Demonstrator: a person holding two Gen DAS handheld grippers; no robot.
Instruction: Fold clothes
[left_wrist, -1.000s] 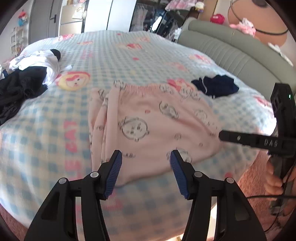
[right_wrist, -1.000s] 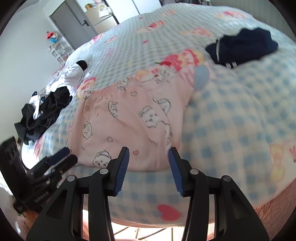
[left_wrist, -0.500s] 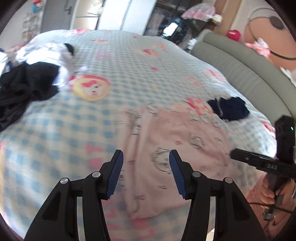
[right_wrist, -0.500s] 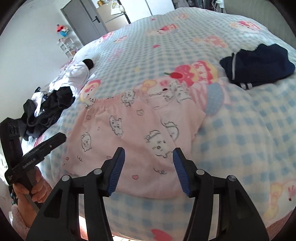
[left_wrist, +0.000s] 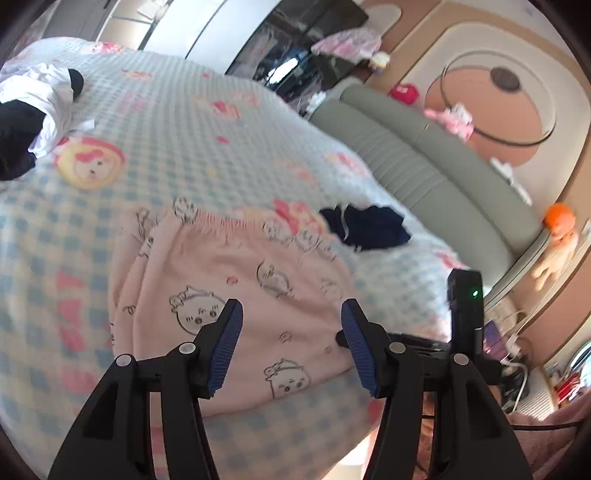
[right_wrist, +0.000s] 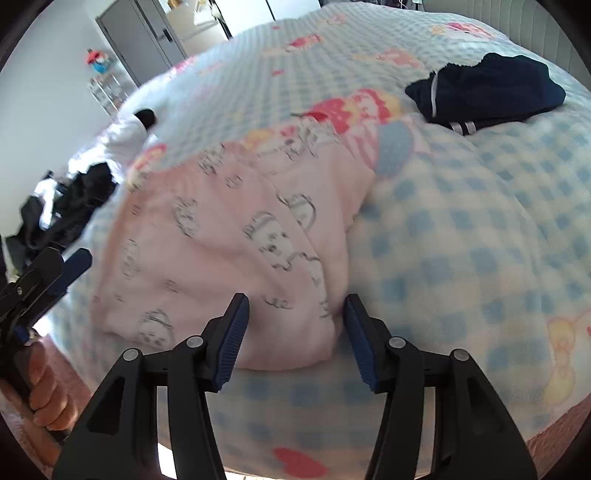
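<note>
Apparently both left gripper (left_wrist: 291, 347) and right gripper (right_wrist: 295, 339) gape empty above pink shorts (left_wrist: 236, 295).

Right hand-held gripper (right_wrist: 293, 332) dropped closer over pink shorts (right_wrist: 229, 251) edge

Two grippers show: the left gripper (left_wrist: 291, 341) and the right gripper (right_wrist: 295, 338), each with two blue-padded fingers spread apart and nothing between them. One hand (right_wrist: 46, 395) shows, wrapped round the left gripper's handle. One bed (left_wrist: 207, 110) carries the clothes. One pink garment (left_wrist: 236, 295) printed with cartoon faces lies at the near edge. One navy garment (right_wrist: 487, 92) lies toward the headboard side. One mixed heap of black and white clothes (left_wrist: 33, 110) sits at the far left edge; its pieces cannot be counted.
</note>
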